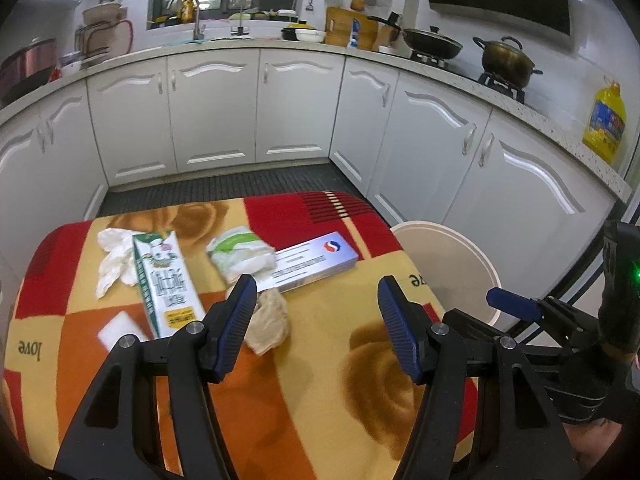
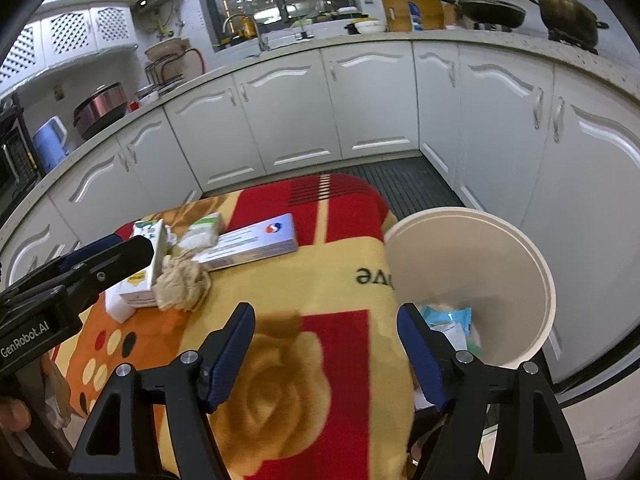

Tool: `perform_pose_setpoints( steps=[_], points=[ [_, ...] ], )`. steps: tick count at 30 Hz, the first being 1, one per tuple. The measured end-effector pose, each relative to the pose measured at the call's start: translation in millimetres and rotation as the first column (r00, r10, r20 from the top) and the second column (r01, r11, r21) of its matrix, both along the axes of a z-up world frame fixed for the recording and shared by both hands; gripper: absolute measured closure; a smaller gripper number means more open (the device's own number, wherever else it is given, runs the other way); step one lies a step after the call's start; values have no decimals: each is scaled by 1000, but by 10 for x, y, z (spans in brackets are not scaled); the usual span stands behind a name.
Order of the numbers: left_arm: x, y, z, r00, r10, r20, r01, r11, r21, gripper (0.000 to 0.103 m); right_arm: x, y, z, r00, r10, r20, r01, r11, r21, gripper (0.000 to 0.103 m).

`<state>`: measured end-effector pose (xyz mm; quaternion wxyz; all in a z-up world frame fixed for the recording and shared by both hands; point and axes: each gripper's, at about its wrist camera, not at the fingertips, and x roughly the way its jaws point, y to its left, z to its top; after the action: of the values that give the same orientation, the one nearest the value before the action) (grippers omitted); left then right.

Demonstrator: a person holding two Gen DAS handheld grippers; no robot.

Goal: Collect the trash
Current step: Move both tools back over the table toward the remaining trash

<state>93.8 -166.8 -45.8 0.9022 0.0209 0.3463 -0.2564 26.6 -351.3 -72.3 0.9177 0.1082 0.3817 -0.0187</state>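
My left hand-held gripper point(image 1: 316, 320) sits with its jaws spread wide and nothing between them, hovering over the blanket-covered surface point(image 1: 328, 380). Just ahead of its left finger lies a crumpled brown paper wad point(image 1: 269, 326), and to the left of that a green-and-white milk carton point(image 1: 168, 288) lies flat, with a small white block point(image 1: 120, 326) touching its near left side. Beyond the carton is a crumpled white tissue point(image 1: 114, 264); beyond the brown wad, a scrunched green-and-white wrapper point(image 1: 240, 256) rests against the end of a long silver-blue box point(image 1: 312, 266) lying at a slant. My right hand-held gripper point(image 2: 326, 352) is likewise released and empty — its left finger is over the blanket's rose print, its right finger over the edge of the cream waste bin point(image 2: 520, 280), which stands just off the right side of the surface. Down inside the bin I can see light-blue packaging point(image 2: 448, 320) already lying at the bottom. From this camera the left tool body crosses the left edge of view, in front of the carton. Farther off, white cabinets point(image 1: 216, 112) wrap around under a counter carrying a wok point(image 1: 432, 42), a brass pot point(image 1: 507, 60) and a yellow oil jug point(image 1: 605, 122).
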Motion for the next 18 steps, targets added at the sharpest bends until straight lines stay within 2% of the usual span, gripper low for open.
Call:
perform_pose_setpoints(
  steps=[4, 18],
  points=[
    [-21, 158, 7, 1000, 16, -15, -16, 1000, -11, 41, -2, 125, 29, 1000, 19, 2, -19, 1000, -13, 27],
    [-74, 626, -33, 996, 85, -27, -86, 996, -13, 41, 38, 359, 49, 998, 58, -2, -58, 998, -19, 26]
  ],
)
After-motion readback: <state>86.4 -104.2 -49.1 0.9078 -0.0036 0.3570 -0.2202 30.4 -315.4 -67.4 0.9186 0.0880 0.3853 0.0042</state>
